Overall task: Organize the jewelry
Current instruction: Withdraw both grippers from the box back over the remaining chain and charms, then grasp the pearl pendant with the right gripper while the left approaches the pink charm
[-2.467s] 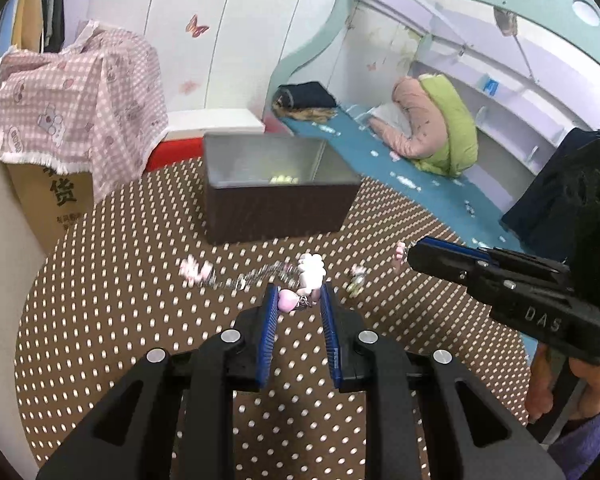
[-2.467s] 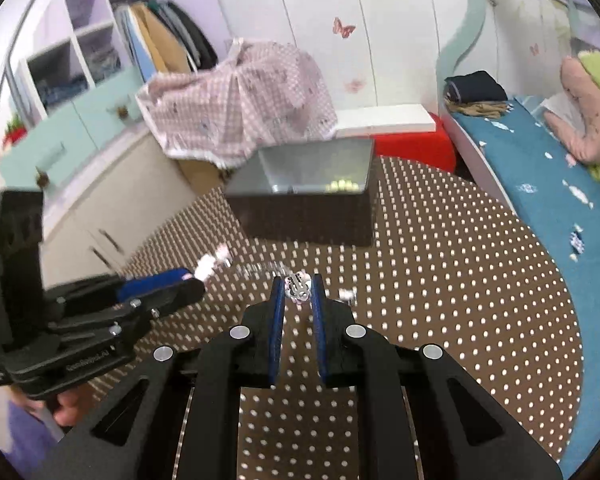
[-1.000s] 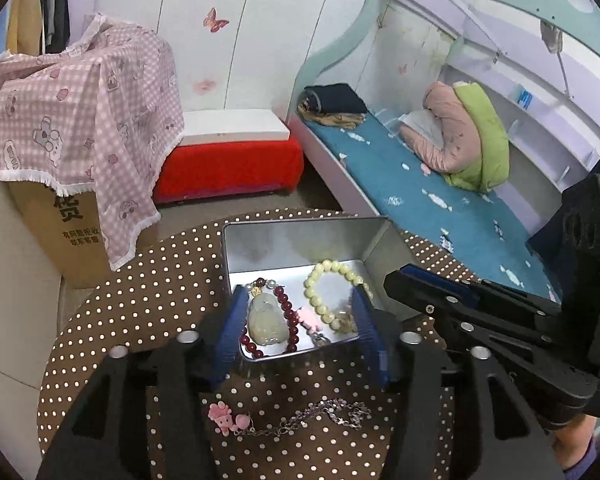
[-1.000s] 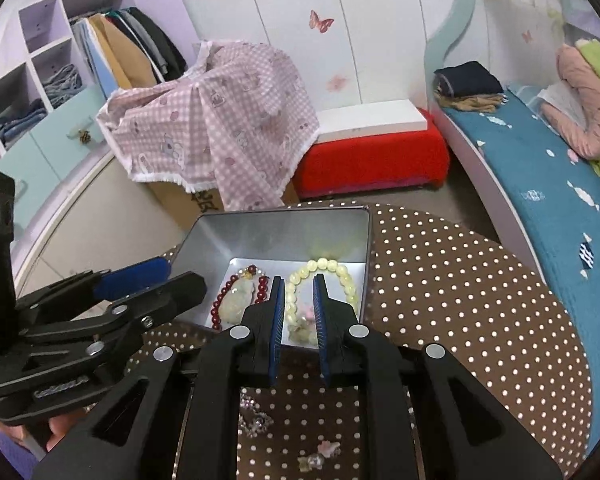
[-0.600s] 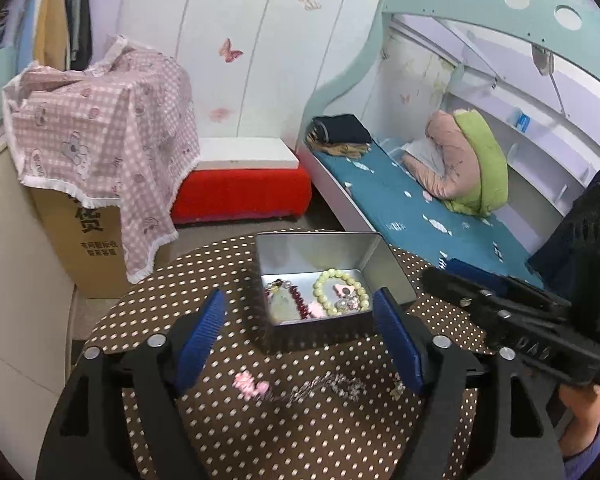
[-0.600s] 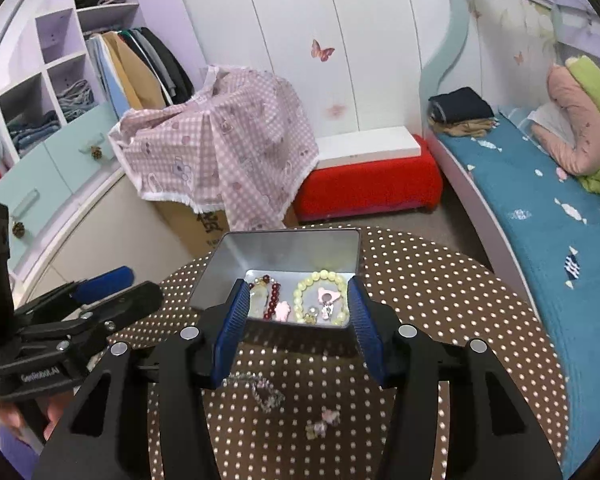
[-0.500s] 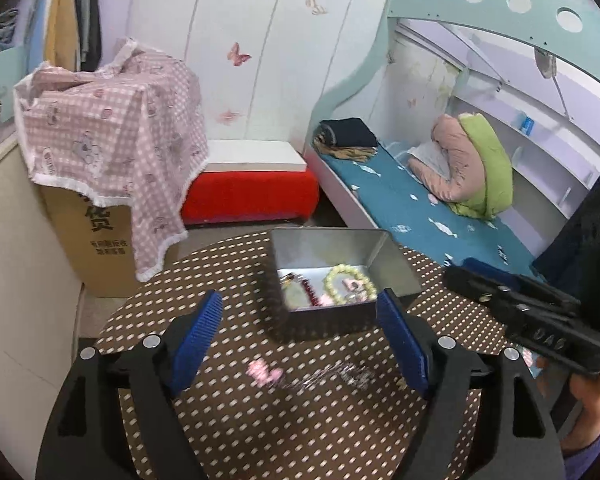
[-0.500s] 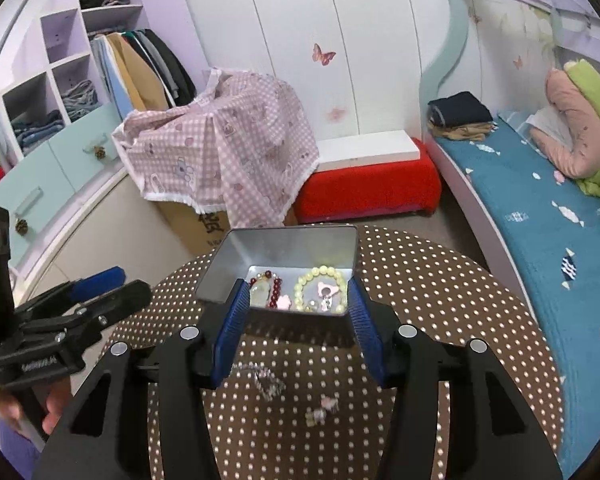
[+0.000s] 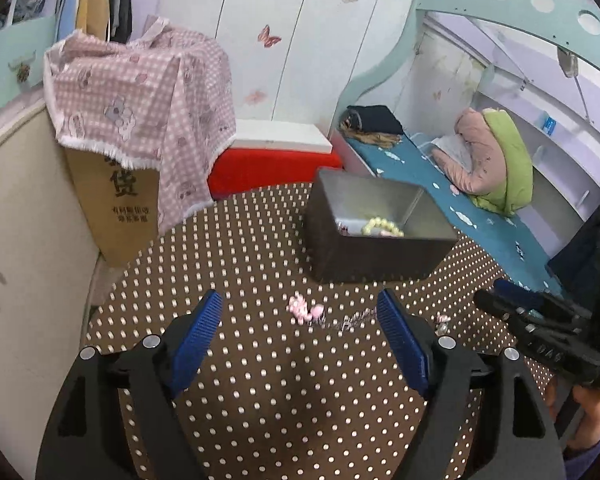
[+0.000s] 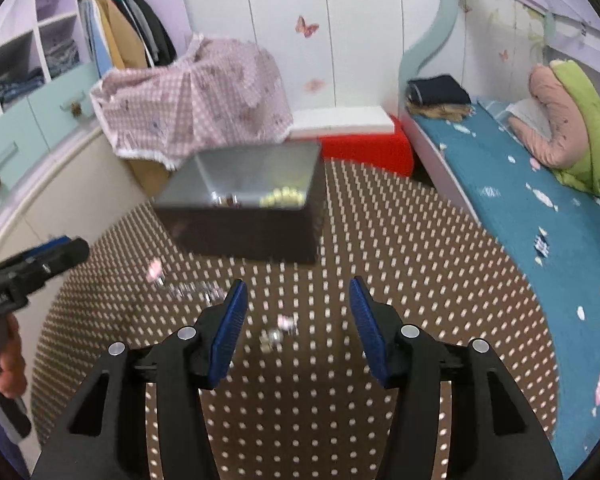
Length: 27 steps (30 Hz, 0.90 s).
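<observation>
An open metal tin point(image 9: 380, 256) stands on the round dotted table point(image 9: 260, 380); a pale green bead bracelet point(image 9: 382, 226) and a dark red one lie inside. In front of it lie a pink charm point(image 9: 304, 312) on a silver chain point(image 9: 352, 320) and a small pink and silver piece point(image 10: 280, 330). My left gripper point(image 9: 299, 295) hangs open and wide above the charm, holding nothing. My right gripper point(image 10: 297, 283) is open and empty above the small piece. The tin point(image 10: 244, 232) looks blurred in the right wrist view.
A cardboard box under a pink checked cloth point(image 9: 140, 96) stands behind the table on the left, by a cream cabinet point(image 9: 20, 240). A red bench point(image 9: 272, 168) is behind the tin. A bed with a blue cover point(image 9: 480, 216) runs along the right.
Both grippers drew back from above the tin toward the table's near side. The right jaws went from shut to open and the left jaws widened. The tin now looks farther away.
</observation>
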{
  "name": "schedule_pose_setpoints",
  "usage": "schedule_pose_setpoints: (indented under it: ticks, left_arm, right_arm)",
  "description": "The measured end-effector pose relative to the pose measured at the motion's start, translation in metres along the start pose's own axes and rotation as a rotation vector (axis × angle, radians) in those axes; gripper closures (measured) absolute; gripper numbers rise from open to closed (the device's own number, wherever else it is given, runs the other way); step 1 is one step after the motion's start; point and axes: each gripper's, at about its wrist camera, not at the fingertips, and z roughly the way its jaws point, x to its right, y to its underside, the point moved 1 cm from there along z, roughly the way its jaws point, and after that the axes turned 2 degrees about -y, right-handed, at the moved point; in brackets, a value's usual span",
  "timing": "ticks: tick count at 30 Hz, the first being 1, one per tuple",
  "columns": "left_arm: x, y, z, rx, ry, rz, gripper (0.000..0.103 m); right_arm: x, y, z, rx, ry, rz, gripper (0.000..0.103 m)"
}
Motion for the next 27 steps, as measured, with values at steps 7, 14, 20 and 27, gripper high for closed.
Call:
schedule_pose_setpoints:
  ticks: [7,14,20,27]
  left_arm:
    - [-0.006,0.015,0.016,-0.037,-0.022,0.007,0.026]
    - [-0.006,0.024,0.029,-0.063,-0.019,0.038,0.026]
    - [-0.001,0.027,0.037,-0.07,-0.018,0.061,0.026]
    - [-0.005,0.027,0.046,-0.077,-0.041,0.045,0.027]
  right_arm:
    - [-0.007,0.021,0.029,-0.062,0.006,-0.009,0.051]
    - [-0.016,0.025,0.045,-0.086,0.007,-0.04,0.054]
    - [-0.01,0.023,0.045,-0.09,0.026,-0.056,0.085]
    - [0.006,0.023,0.042,-0.08,0.001,-0.016,0.088]
